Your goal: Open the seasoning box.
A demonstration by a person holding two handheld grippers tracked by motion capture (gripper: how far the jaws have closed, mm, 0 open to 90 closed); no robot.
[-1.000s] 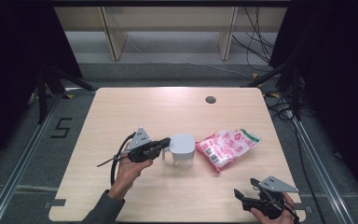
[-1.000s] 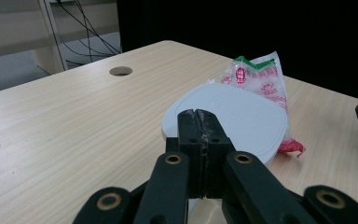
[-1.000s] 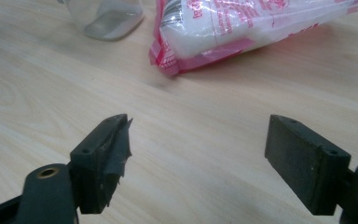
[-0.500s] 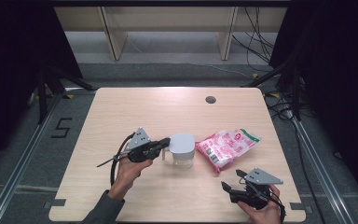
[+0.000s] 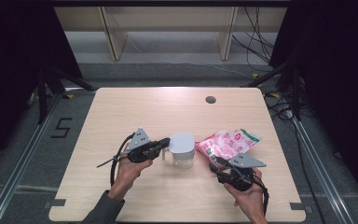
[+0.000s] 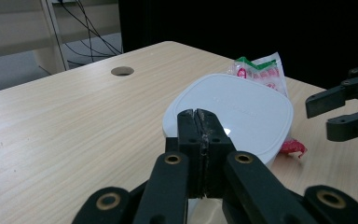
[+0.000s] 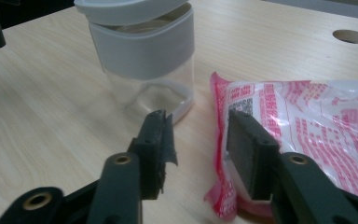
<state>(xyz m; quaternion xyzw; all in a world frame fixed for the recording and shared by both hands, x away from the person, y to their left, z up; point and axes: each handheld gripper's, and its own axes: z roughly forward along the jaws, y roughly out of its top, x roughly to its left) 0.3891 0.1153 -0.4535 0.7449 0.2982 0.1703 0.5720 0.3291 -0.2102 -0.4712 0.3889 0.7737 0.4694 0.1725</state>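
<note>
At frame centre on the desk [image 5: 121, 112] stands the jar [image 5: 182, 150], its handle clamped in the left gripper [image 5: 164, 142]'s closed jaws. The right gripper [image 7: 198, 149], jaws half open and just closing, straddles the near edge of the pink bag [image 7: 303, 126] without pinching yet. Bite the bag's corner squarely; keep the jar steady.

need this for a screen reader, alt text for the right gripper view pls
The right gripper, its two black fingers apart with nothing between them, points at the near end of a pink and white snack bag lying on a light wooden table. A clear container with a grey lid stands just left of the bag.
</note>
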